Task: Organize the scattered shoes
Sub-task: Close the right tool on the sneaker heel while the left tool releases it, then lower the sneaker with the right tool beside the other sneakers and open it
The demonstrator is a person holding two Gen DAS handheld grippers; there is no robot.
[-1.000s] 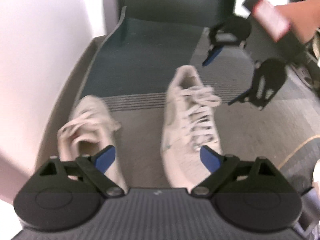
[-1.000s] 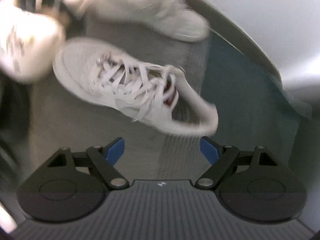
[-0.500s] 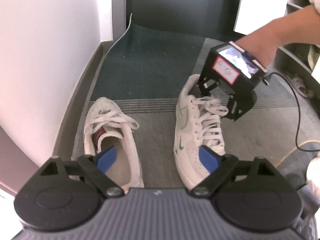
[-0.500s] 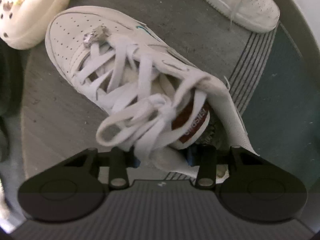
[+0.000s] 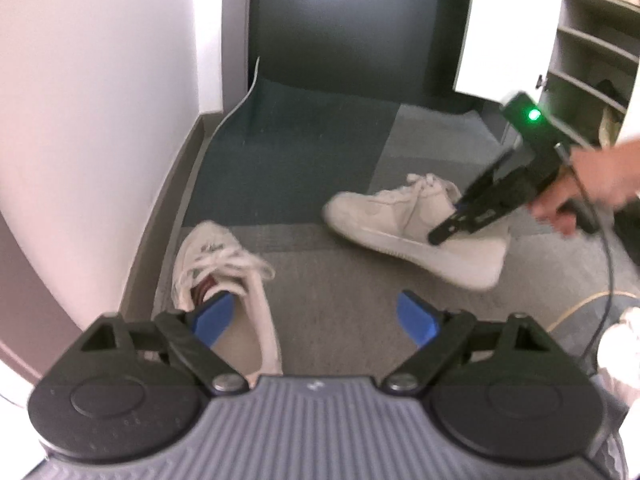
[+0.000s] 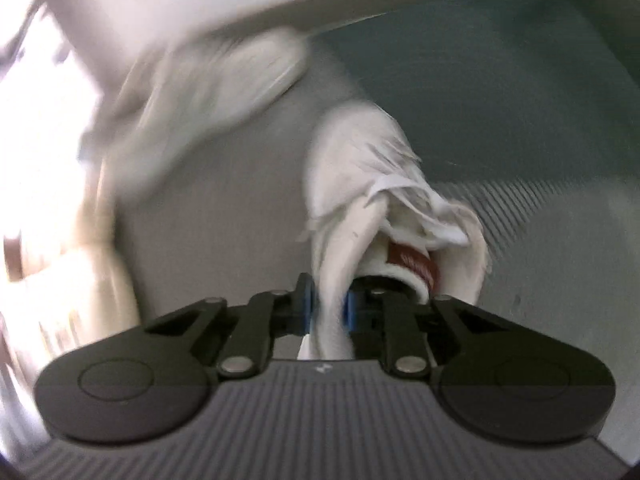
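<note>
Two white lace-up sneakers are on the grey and teal carpet. In the left wrist view one sneaker [image 5: 224, 264] lies by the wall, just beyond my left gripper [image 5: 316, 312], which is open and holds nothing. The other sneaker [image 5: 412, 228] is turned sideways with its toe to the left and its heel tipped up. My right gripper [image 5: 444, 232] grips it at the collar. In the blurred right wrist view the right gripper [image 6: 328, 312] jaws are closing, and the blue pads [image 6: 306, 308] pinch the sneaker's [image 6: 360, 184] side wall. The second sneaker [image 6: 224, 92] is a smear at upper left.
A white wall with a dark skirting [image 5: 168, 208] runs along the left. A dark panel [image 5: 352, 20] closes the far end. An open shoe rack [image 5: 592, 60] with shoes stands at the right. A cable [image 5: 608, 264] hangs from the right hand. Another pale shoe [image 5: 624, 352] sits at the lower right.
The right gripper went from open above the sneaker to pinching its collar, then rolled and swung it sideways to the right. The left gripper stayed open and drew back slightly.
</note>
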